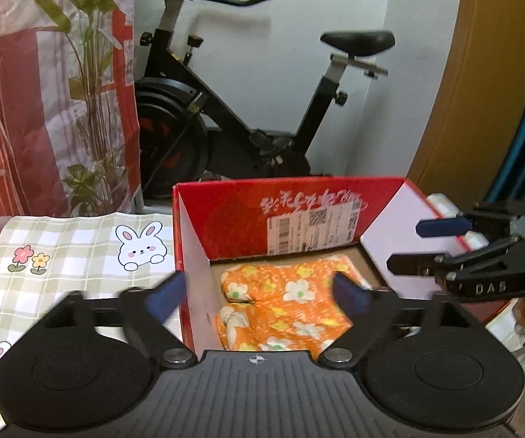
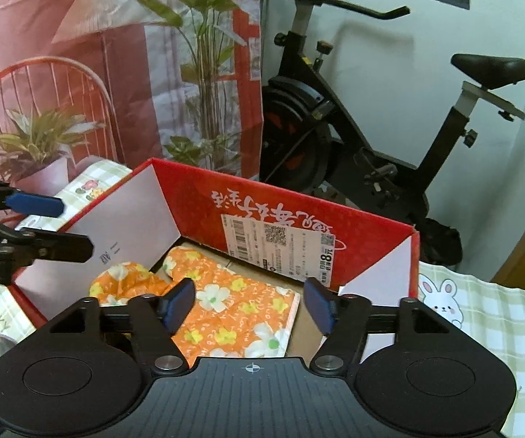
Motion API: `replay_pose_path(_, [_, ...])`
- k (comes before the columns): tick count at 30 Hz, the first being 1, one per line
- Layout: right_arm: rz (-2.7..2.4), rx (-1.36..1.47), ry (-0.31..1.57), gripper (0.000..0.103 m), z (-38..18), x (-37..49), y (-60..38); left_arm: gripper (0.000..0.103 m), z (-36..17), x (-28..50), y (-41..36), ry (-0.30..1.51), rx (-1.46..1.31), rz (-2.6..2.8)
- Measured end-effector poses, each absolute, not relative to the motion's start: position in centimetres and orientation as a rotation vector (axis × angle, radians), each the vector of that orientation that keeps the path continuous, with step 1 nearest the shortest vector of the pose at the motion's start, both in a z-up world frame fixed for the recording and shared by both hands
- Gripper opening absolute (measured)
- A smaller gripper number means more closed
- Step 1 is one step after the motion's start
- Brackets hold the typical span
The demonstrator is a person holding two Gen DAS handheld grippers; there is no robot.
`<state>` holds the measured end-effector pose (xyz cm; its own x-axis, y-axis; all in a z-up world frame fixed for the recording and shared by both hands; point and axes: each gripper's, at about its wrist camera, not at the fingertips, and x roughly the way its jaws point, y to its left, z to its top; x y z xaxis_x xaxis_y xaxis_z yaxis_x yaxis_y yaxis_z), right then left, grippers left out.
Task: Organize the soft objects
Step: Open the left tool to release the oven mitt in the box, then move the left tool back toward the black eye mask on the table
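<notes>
Nearest: your left gripper (image 1: 260,294), jaws spread wide and holding nothing, poised over the red box (image 1: 240,215). Your right gripper (image 2: 249,304), likewise released and empty, hangs above the same box. Inside, on the cardboard floor: the orange flowered cloth (image 2: 233,314), folded, one end bunched toward the left wall. Under the box: the bunny-print tablecloth (image 1: 79,252). Beyond: a black exercise bike (image 1: 247,102) against the white wall.
</notes>
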<state>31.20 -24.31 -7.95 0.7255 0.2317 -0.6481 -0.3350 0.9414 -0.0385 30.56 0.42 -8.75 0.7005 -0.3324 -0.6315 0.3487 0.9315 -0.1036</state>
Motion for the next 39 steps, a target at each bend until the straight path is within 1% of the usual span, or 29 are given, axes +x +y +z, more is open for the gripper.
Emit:
replay_pose_path(1, [0.309,-0.151,0.686,0.073,-7.7,30.9,-24.4,0.099,-8.5,30.3,0.6,0.692,0.010,-0.383])
replay_pose_path(3, [0.295,-0.141,0.673,0.090,-7.2,30.1,-24.6,0.100,-8.0,29.8,0.7,0.695,-0.009,-0.386])
replay_pose_path(4, [0.287,-0.137,0.663,0.093,-6.8,29.7,-24.7,0.102,-7.8,29.6,0.8,0.703,-0.012,-0.379])
replay_pose_path(6, [0.258,-0.126,0.637,0.103,-6.1,28.7,-24.8,0.103,-7.4,29.1,0.8,0.706,-0.008,-0.367])
replay_pose_path(12, [0.236,-0.066,0.571,0.103,-4.3,25.7,-25.1,0.103,-6.1,26.3,1.1,0.679,0.020,-0.344])
replay_pose_path(19, [0.249,-0.057,0.480,0.103,-2.4,20.6,-25.0,0.103,-4.0,21.6,1.4,0.612,0.050,-0.324])
replay_pose_path(25, [0.266,-0.014,0.441,0.103,-1.7,16.7,-25.1,0.103,-3.1,17.8,1.4,0.573,0.083,-0.304])
replay_pose_path(32, [0.253,0.013,0.391,0.103,-2.1,12.9,-25.5,0.103,-3.8,14.6,1.4,0.549,0.105,-0.307])
replay_pose_path(39, [0.241,0.027,0.355,0.103,-3.7,9.6,-25.7,0.103,-5.3,12.4,1.5,0.536,0.107,-0.299])
